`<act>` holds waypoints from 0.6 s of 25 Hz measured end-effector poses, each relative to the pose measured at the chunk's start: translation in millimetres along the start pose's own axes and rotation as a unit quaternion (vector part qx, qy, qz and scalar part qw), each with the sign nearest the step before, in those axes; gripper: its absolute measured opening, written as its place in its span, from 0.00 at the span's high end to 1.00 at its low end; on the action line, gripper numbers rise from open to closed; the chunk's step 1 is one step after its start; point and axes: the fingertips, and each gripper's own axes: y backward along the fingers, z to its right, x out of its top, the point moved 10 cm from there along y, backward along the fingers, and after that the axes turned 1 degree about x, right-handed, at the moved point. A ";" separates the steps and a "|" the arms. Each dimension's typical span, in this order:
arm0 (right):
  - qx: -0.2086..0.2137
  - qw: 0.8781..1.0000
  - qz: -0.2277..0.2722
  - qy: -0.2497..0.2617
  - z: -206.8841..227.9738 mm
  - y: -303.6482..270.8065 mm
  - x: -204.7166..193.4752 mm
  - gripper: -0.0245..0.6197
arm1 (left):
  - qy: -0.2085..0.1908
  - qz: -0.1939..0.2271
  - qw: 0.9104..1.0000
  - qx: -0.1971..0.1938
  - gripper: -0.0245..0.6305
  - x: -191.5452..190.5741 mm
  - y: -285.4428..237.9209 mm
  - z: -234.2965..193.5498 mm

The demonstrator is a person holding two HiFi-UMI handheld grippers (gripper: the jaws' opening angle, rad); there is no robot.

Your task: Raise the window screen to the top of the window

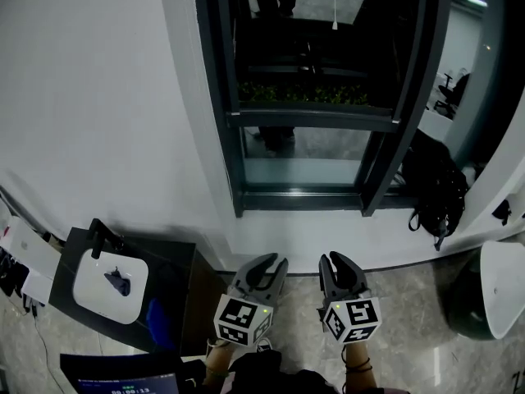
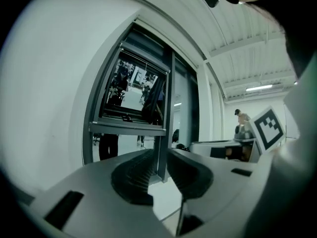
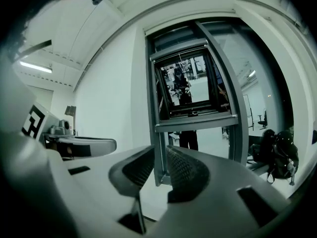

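— White wall, pale stone floor, and a dark window frame (image 1: 303, 200) set into the wall. What's over on the left?

— A dark tabletop (image 1: 176, 257) with a white rounded gadget (image 1: 111, 281) on it. Nothing to do with the job, I'd say.

— And the two grippers?

— Both are held low, close to the person's body and well apart from the window. On the left gripper (image 1: 271, 263) the fingers are parted by a narrow gap with nothing between them; through the gap you only see the frame far beyond. The right gripper (image 1: 335, 261) is just beside it and much the same, fingers a little apart and empty.

— So where's the window screen?

— I take the grey rail crossing the opening partway up to be the edge of the window screen (image 1: 312, 118). From the right gripper's side you can see a small catch (image 3: 193, 114) sitting on it. I can't make out the mesh itself, because the glass is all reflections.

— Anything further right?

— A black backpack (image 1: 435, 191), slumped beside the frame's right post.

— How far along is it, then?

— Not started, by my reckoning. The rail sits around the middle of the window, with a good stretch of opening above it. Nobody is touching it yet. The reach, the grip on the rail and the whole lift to the top are all left to do.
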 end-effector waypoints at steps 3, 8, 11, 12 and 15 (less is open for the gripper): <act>0.006 1.000 -0.006 0.004 2.5 27.3 -3.4 0.85 | 0.006 -0.004 1.000 0.006 0.84 -7.0 9.7 26.8; 0.019 1.000 -0.015 0.008 6.1 82.6 -10.5 0.85 | 0.015 -0.005 1.000 0.012 0.84 -17.6 25.5 82.5; 0.027 0.999 -0.022 0.014 6.9 112.9 -16.9 0.85 | 0.023 -0.007 1.000 0.012 0.84 -25.7 34.6 112.7; 0.029 0.999 -0.023 0.015 7.2 122.8 -19.0 0.85 | 0.025 -0.008 1.000 0.013 0.84 -28.9 38.2 122.1; 0.036 0.999 -0.025 0.019 9.2 151.6 -23.5 0.85 | 0.032 -0.006 0.999 0.018 0.84 -37.1 49.3 148.8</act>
